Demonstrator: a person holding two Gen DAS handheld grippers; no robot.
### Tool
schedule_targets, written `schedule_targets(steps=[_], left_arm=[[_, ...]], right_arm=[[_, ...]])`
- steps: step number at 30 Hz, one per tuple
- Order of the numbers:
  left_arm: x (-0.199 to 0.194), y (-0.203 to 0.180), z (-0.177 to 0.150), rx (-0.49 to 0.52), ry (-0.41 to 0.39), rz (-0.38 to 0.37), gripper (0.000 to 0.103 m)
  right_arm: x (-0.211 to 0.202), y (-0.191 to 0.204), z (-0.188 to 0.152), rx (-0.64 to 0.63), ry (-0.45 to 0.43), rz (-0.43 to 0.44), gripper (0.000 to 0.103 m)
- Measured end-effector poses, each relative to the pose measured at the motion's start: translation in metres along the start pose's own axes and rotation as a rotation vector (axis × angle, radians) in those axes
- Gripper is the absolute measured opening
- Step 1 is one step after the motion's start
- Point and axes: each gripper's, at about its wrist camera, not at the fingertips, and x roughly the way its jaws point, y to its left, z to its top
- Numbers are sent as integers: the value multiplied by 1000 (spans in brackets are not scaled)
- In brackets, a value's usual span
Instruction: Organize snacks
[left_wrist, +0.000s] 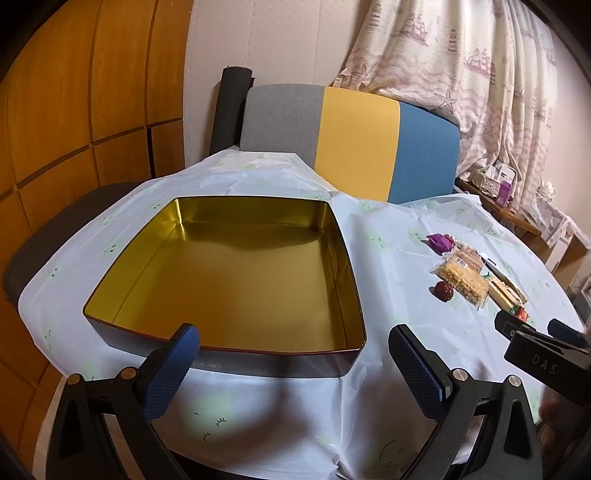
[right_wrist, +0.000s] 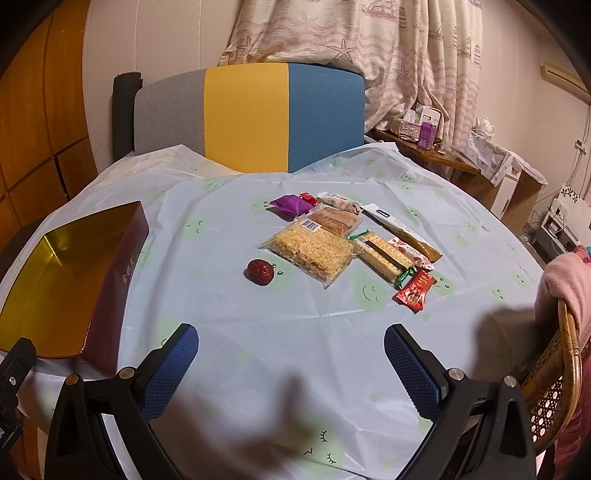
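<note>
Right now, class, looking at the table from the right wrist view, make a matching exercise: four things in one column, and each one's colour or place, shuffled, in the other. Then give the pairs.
Things:
1. tin box
2. round wrapped date
3. purple packet
4. crispy rice cake pack

Descriptions:
A. clear wrap, pale yellow block with a barcode label
B. gold inside, empty, at the table's left
C. dark red, alone, nearest the box
D. far end of the snack group, beside a small red sweet

Pairs: 1-B, 2-C, 3-D, 4-A
</note>
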Motion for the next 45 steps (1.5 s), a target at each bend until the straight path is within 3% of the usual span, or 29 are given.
schedule_targets(steps=[15, 25, 28, 30, 32, 34, 36, 37, 39, 40, 42, 45], left_arm=[[2, -3, 1, 7, 12, -4, 103], [4, -11, 5, 16, 21, -49, 103], [8, -21, 11, 45, 44, -99, 103], [10, -33, 16, 81, 43, -126, 102], [13, -46, 23, 111, 42, -174, 102], [21, -59, 30, 124, 58, -209, 93], [36, -72, 39, 118, 108, -263, 72], [46, -82, 43, 119, 140, -288, 69], [58, -98, 48, 153, 166, -311, 51], [64, -108, 49, 175, 179, -325, 48], [81, -124, 52, 202, 216, -357, 46], [108, -147, 56, 221, 275, -391, 46]], right_arm=[[4, 0, 2, -5, 11, 7, 103], [13, -7, 2, -3, 29, 13, 103], [19, -16, 8, -13, 52, 66, 103], [32, -32, 19, 16, 118, 151, 102], [46, -53, 35, 49, 189, 228, 96], [60, -80, 56, 77, 253, 235, 94], [70, -105, 77, 96, 280, 221, 89], [74, -116, 87, 100, 285, 208, 83], [83, -138, 105, 105, 279, 165, 72], [88, -146, 111, 104, 278, 151, 60], [103, -160, 118, 107, 290, 144, 46], [125, -168, 116, 83, 313, 209, 37]])
